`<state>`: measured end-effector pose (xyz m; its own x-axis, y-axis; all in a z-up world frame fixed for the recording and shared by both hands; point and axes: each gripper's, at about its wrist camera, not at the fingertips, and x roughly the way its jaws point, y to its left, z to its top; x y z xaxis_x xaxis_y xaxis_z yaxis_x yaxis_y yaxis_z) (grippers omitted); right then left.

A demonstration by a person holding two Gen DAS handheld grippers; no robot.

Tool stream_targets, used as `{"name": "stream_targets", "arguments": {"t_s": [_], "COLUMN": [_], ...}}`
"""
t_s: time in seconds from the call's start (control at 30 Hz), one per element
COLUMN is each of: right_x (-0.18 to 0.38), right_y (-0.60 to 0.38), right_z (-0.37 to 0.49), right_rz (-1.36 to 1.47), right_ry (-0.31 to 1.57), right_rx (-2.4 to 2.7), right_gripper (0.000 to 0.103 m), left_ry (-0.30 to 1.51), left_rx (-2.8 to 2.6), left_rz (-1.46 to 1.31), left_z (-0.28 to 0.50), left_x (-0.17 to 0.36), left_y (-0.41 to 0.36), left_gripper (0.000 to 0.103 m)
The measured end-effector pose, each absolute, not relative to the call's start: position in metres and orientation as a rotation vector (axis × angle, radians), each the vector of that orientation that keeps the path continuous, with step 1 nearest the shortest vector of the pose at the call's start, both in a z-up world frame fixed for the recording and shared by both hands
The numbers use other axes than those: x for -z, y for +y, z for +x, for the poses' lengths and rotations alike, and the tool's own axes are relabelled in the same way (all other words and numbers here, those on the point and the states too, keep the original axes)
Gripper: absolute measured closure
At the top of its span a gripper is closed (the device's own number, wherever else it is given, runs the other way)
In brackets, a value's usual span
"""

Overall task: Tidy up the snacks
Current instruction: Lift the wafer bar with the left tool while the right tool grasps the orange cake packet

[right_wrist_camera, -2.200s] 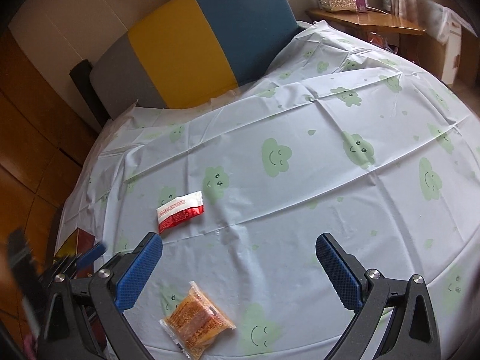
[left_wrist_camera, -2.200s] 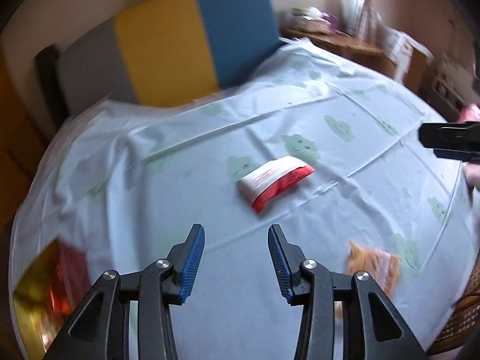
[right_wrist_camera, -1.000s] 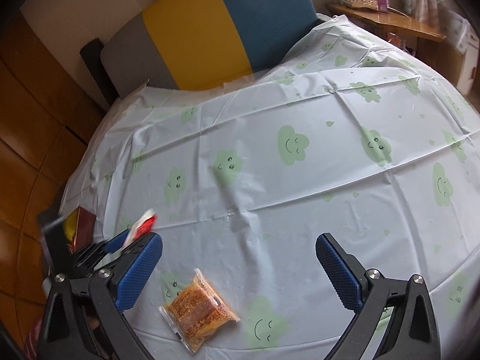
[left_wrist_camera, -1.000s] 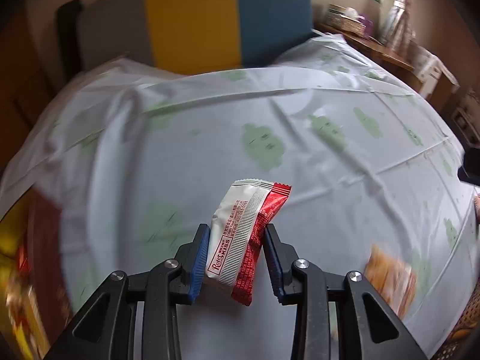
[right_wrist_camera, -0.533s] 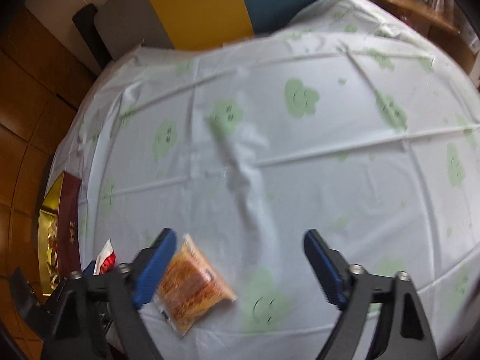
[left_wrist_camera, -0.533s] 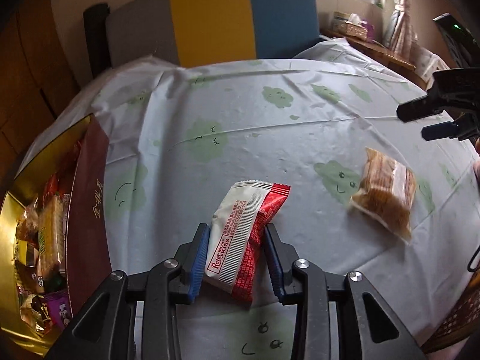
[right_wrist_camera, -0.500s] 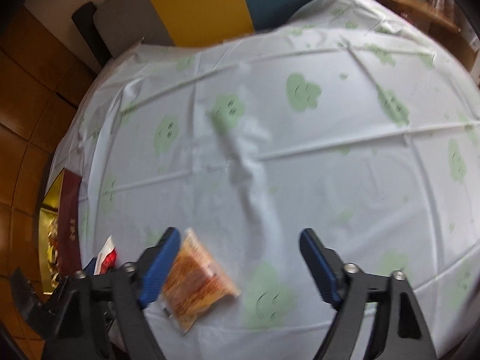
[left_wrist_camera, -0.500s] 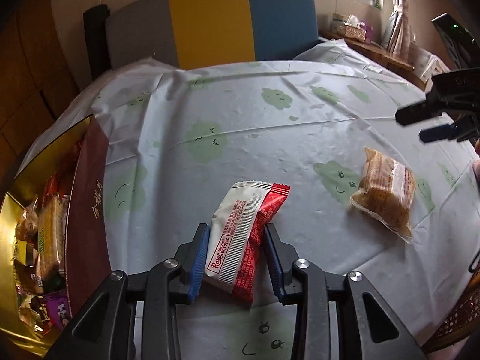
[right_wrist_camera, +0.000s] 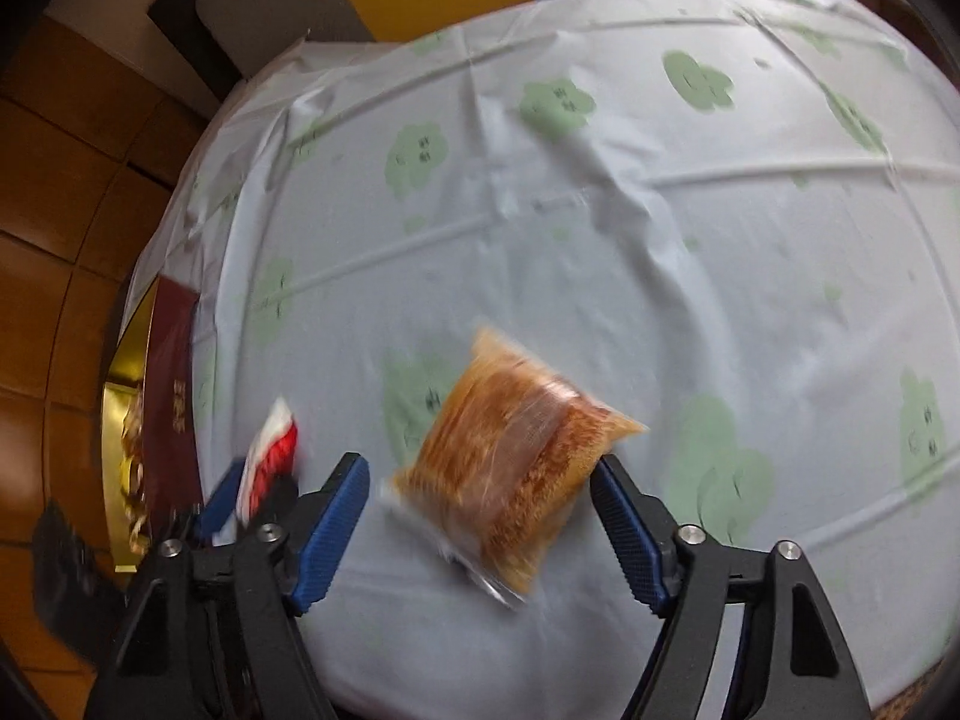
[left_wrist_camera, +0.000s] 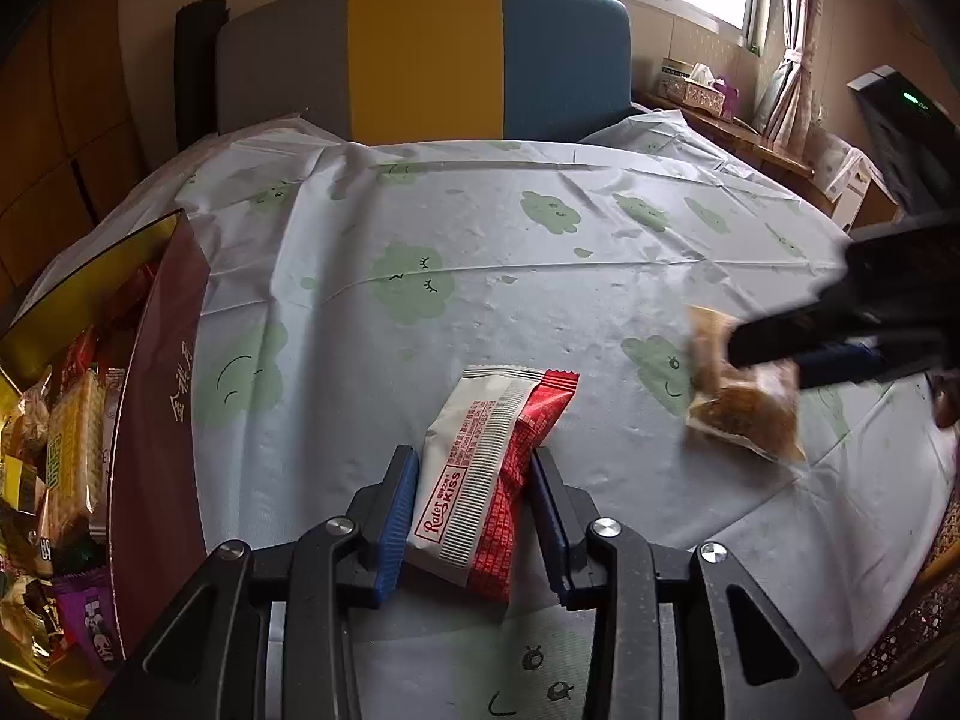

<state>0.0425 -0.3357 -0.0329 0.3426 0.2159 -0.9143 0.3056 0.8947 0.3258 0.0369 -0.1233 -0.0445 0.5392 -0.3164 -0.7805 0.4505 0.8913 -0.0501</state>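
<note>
Snack box (left_wrist_camera: 150, 396) at the counter's left edge is already pretty full, left tongs (left_wrist_camera: 471, 516) clamp the red-and-white wafer pack (left_wrist_camera: 492, 468), right tongs (right_wrist_camera: 480, 525), closing, straddle the orange cracker bag (right_wrist_camera: 510, 456) on the counter (left_wrist_camera: 480, 252) without gripping, so two left.

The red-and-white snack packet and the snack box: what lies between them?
Left wrist view: only bare cloud-print tablecloth separates the red-and-white packet from the snack box.

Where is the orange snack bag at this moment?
The orange snack bag lies on the cloud-print tablecloth, between the right gripper's open jaws, which have just been closing. In the left wrist view it sits right of the held red-and-white packet.
</note>
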Motion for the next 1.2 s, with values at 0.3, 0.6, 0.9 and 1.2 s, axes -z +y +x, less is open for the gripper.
{"name": "stream_targets", "arguments": {"t_s": [0.3,0.6,0.9,1.2], "right_x": [0.038,0.048,0.051,0.056], "right_y": [-0.308,-0.284,-0.285,-0.282], "right_z": [0.061,0.044,0.034,0.013], "right_rz": [0.242,0.052,0.048,0.016], "right_ry": [1.219,1.132,1.074,0.907], "right_rx": [0.061,0.087,0.049,0.049], "right_gripper": [0.043,0.041,0.040,0.041], "left_ry": [0.878,0.867,0.850,0.846], "left_rx": [0.463,0.455,0.437,0.418], "left_rz": [0.135,0.135,0.147,0.171], "left_z": [0.035,0.034,0.031,0.030], "left_x": [0.046,0.046,0.047,0.047], "left_y": [-0.120,-0.120,-0.123,-0.127], "left_gripper": [0.065,0.065,0.065,0.065]}}
